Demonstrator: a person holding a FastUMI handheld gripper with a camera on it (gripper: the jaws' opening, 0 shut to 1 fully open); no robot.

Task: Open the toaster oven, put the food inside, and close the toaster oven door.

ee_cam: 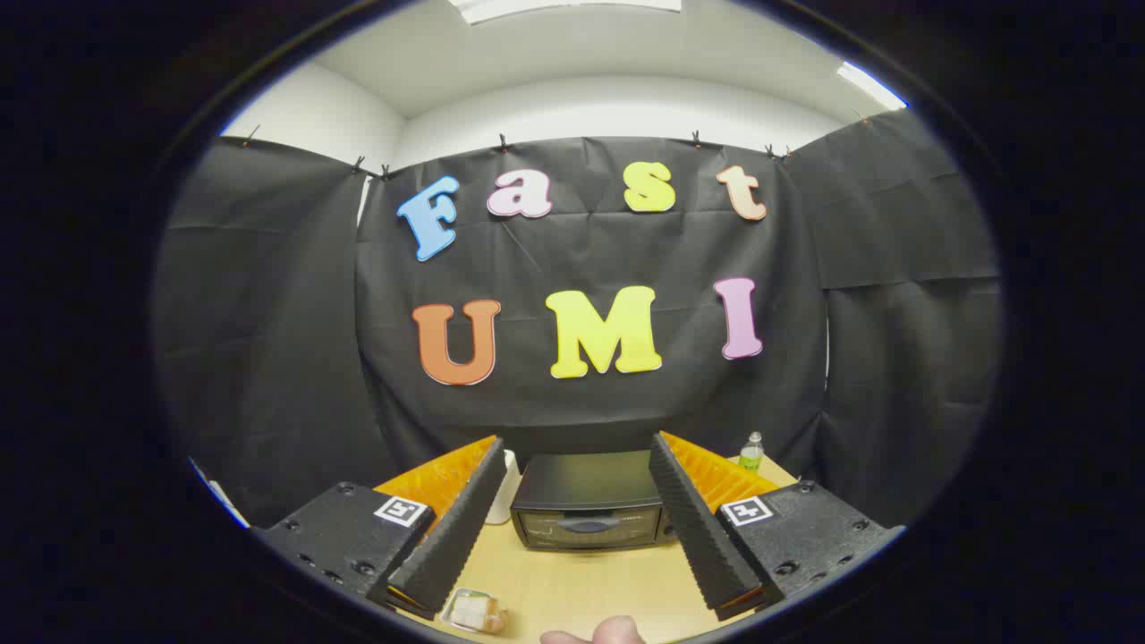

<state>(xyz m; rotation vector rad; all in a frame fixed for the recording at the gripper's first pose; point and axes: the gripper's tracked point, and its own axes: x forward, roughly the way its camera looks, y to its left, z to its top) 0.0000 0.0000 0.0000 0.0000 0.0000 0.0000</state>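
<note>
Our tool (577,510) is wide open and holds nothing. Beyond its fingers we see the toaster oven (588,501) on the worktop (572,581), door shut. Wrapped food (476,612) lies by our left finger.

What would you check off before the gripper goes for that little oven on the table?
1. Toaster oven door shut, so opening comes first: ok, it looks closed.
2. Gripper open and holding nothing: ok, the fingers stand wide apart.
3. Oven lined up between and beyond the fingers: ok.
4. Food within reach: ok, a wrapped item lies on the table near the fingertip on that side.
5. Path clear: cannot tell; a person's fingertip shows at the near table edge.
6. White bottle beside the oven clear of the door: cannot tell.
</note>
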